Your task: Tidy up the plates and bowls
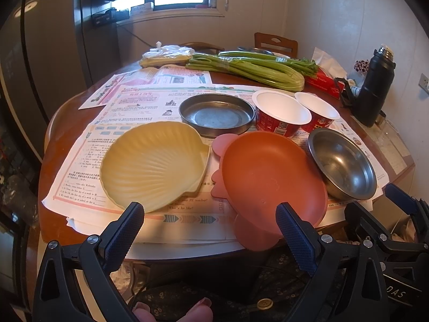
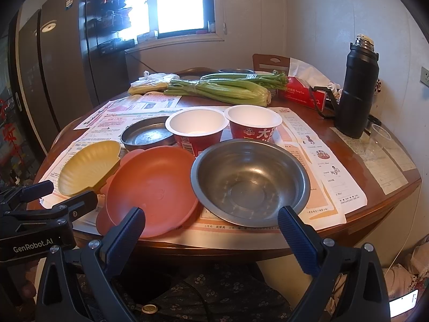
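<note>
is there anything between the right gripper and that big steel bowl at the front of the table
Nothing visible. The right gripper is open and faces the steel bowl directly, with only the table edge and newspaper below. The orange plate sits just left of the bowl, beside the path rather than across it.

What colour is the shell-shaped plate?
Pale yellow, with ribbed shell grooves; the shell-shaped plate shows best in the left wrist view.
</note>
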